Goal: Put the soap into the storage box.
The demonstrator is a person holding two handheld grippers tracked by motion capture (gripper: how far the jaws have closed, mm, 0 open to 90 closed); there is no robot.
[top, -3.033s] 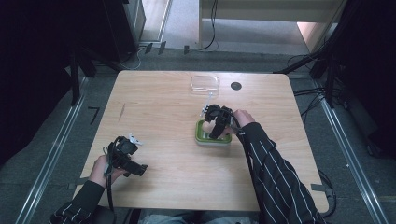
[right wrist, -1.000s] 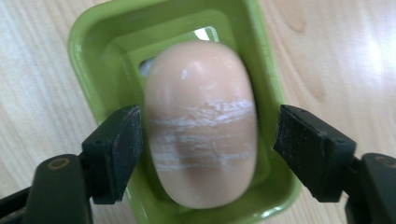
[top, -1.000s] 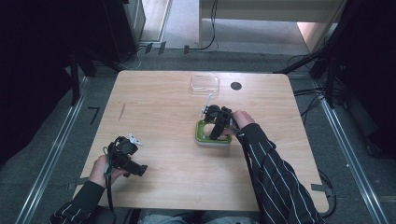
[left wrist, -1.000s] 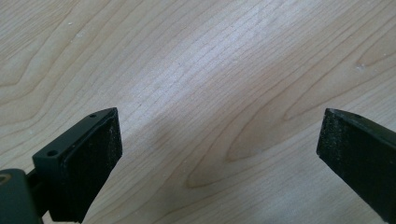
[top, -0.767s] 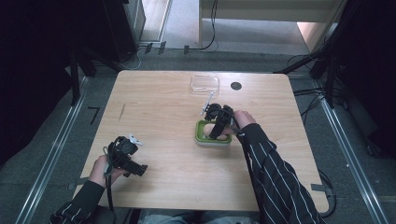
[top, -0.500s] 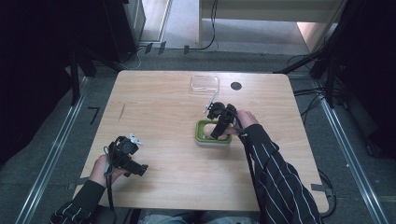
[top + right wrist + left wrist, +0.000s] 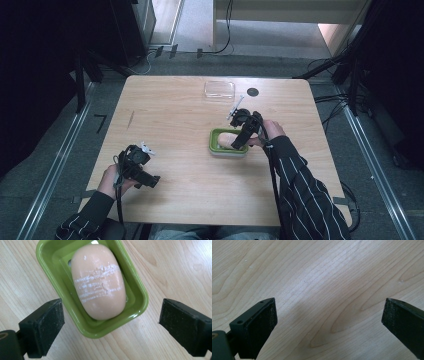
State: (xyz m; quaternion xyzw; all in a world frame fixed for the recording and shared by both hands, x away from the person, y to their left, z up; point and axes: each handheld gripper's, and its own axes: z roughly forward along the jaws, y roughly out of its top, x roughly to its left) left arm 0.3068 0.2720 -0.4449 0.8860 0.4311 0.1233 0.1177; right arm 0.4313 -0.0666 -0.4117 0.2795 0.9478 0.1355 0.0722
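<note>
A peach-coloured soap bar with white scuff lines lies in a green soap dish on the wooden table. My right gripper hovers open above the dish's near end, jaws wide apart on either side with nothing between them. In the high view the right gripper hangs over the right part of the dish, and the soap shows beside it. My left gripper rests low near the table's front left, open, with bare wood between its jaws.
A clear plastic lid or box lies near the table's far edge, with a small black disc to its right. The wooden table has wide bare room at the left and middle. Cables and dark equipment surround the table on the floor.
My right gripper has lifted and drawn back to the right off the dish, leaving the soap uncovered in it. The left gripper has stayed put.
</note>
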